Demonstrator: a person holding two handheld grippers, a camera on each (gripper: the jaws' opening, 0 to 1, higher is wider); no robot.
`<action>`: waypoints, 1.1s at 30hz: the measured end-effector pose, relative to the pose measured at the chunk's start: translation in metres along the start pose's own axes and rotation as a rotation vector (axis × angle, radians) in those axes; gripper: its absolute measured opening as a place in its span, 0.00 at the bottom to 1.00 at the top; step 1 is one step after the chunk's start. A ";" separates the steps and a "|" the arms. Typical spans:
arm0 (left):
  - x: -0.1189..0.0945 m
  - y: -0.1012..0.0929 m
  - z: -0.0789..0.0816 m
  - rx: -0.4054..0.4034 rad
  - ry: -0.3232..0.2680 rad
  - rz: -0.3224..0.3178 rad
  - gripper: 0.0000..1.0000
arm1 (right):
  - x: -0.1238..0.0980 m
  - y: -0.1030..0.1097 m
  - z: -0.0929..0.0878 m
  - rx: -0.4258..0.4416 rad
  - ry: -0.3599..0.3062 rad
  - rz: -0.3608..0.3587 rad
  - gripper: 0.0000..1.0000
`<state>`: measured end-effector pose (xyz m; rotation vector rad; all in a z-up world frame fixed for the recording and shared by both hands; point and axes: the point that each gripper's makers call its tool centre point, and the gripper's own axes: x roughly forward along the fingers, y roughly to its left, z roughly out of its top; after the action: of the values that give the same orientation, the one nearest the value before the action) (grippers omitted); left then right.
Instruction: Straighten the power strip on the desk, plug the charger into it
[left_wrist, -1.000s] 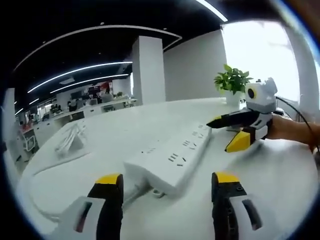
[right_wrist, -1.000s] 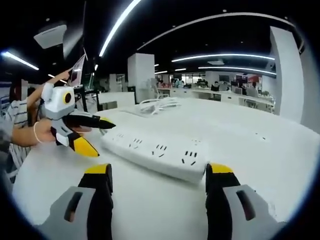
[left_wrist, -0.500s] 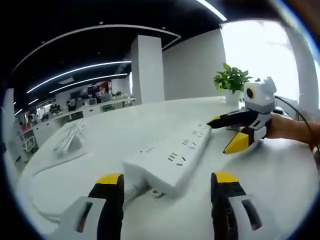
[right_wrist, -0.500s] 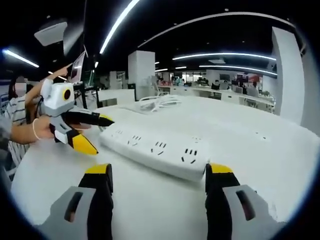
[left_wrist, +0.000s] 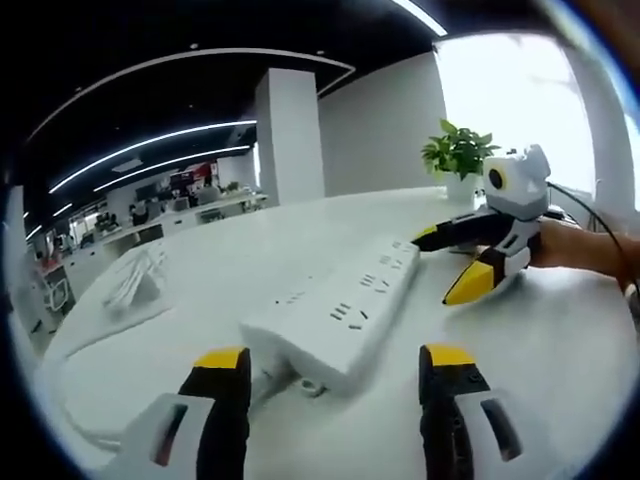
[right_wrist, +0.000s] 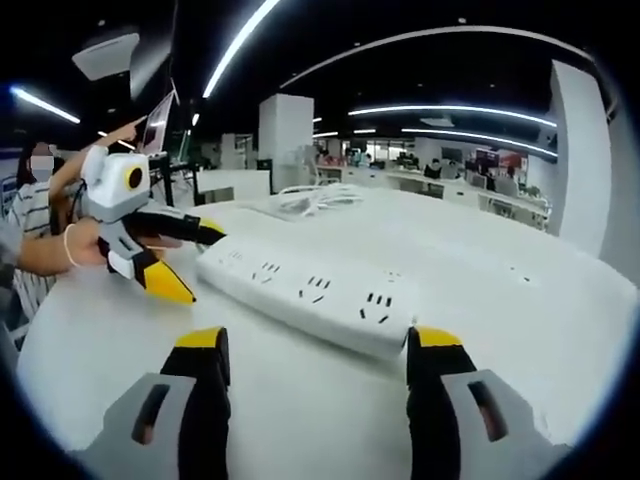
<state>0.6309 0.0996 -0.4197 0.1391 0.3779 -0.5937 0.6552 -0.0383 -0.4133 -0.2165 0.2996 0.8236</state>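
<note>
A long white power strip (left_wrist: 335, 315) lies slantwise on the white desk (left_wrist: 560, 350). My left gripper (left_wrist: 333, 365) stands open just short of the strip's near, corded end. In the left gripper view my right gripper (left_wrist: 447, 262) is open at the strip's far end, its upper fingertip close to the corner. From the right gripper view the strip (right_wrist: 310, 295) runs away to the left, my right gripper (right_wrist: 315, 345) is open before its near end, and my left gripper (right_wrist: 192, 262) is open at the other end. A white charger with bundled cable (left_wrist: 135, 280) (right_wrist: 310, 203) lies farther back.
A potted plant (left_wrist: 458, 155) stands at the desk's far edge beside a bright window. The strip's white cord (left_wrist: 60, 400) loops off to the left. A person's hand (right_wrist: 75, 250) holds the left gripper. Office desks and a white pillar (left_wrist: 290, 135) lie beyond.
Both views have shifted a little. Both grippers stay open at the two ends of the strip, and I cannot tell whether the strip itself has moved.
</note>
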 end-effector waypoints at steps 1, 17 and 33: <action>0.000 0.000 0.000 0.001 0.002 -0.001 0.69 | 0.000 0.000 0.000 -0.005 0.002 -0.001 0.69; 0.000 -0.002 -0.004 0.024 0.028 -0.004 0.65 | 0.000 -0.005 -0.006 -0.069 0.034 -0.041 0.62; 0.003 -0.006 -0.001 0.048 0.042 -0.005 0.62 | 0.000 -0.012 -0.006 -0.071 0.031 -0.063 0.55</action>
<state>0.6297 0.0930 -0.4218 0.1970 0.4045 -0.6058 0.6627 -0.0484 -0.4181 -0.3036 0.2919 0.7697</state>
